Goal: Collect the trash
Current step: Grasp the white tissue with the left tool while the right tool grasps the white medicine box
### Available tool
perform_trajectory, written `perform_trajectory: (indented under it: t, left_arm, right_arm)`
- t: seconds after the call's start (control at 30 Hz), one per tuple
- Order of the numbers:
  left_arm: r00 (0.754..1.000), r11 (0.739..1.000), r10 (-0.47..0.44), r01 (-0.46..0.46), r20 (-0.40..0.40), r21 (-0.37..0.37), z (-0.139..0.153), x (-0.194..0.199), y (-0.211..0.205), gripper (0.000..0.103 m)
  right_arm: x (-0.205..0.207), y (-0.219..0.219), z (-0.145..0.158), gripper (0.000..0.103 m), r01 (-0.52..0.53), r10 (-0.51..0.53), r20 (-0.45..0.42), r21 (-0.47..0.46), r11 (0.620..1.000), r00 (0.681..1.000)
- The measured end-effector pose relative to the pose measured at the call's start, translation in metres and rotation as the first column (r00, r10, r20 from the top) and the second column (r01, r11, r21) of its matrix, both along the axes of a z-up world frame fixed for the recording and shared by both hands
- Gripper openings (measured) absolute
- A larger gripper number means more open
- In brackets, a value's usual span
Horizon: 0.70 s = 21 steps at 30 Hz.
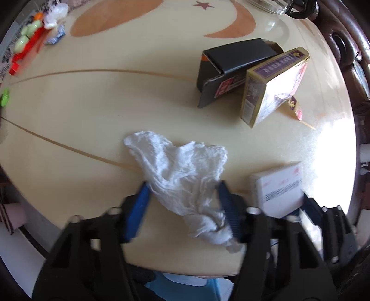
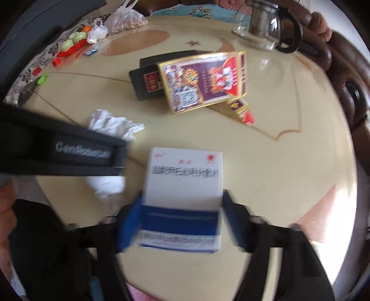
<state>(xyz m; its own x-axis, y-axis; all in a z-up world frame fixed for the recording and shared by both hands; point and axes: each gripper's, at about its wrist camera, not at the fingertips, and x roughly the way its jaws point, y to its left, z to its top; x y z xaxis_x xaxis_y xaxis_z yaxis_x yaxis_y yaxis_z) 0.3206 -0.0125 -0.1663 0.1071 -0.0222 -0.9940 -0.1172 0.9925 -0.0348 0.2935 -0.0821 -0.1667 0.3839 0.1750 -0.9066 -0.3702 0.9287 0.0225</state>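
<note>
A crumpled white tissue [image 1: 185,176] lies on the cream table between the blue fingers of my left gripper [image 1: 182,187], which is open around it; the tissue also shows in the right wrist view [image 2: 113,125], partly behind the left gripper's body. My right gripper [image 2: 181,199] has its jaws against both sides of a white and blue medicine box [image 2: 182,192]. That box also shows in the left wrist view [image 1: 279,187], with the right gripper's fingers [image 1: 309,203] around it.
A black open box [image 1: 231,67] and a purple and gold box [image 1: 270,88] lie in the middle of the table [image 1: 92,111]. A glass teapot [image 2: 268,25] stands at the far right. Plastic bags [image 2: 124,18] and small toys [image 2: 74,41] sit at the far left. A dark chair [image 1: 346,46] borders the right edge.
</note>
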Motion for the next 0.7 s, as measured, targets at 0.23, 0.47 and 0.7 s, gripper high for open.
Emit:
perform_trajectory:
  t: [0.23, 0.47, 0.7]
  left_arm:
    - [1.0, 0.992, 0.009, -0.01, -0.011, -0.125, 0.003, -0.007, 0.004, 0.013]
    - [0.998, 0.99, -0.012, 0.02, 0.063, -0.142, 0.017, -0.018, 0.001, 0.009]
    - [0.981, 0.99, -0.063, 0.084, 0.186, -0.11, 0.049, -0.035, 0.006, 0.008]
  right_arm:
    - [0.0, -0.005, 0.003, 0.06, 0.008, -0.008, -0.008, 0.027, 1.0, 1.0]
    - [-0.006, -0.015, 0.023, 0.06, 0.034, -0.036, 0.04, 0.04, 0.999, 0.999]
    - [-0.018, -0.031, 0.053, 0.06, 0.077, -0.081, 0.089, 0.057, 0.995, 0.993]
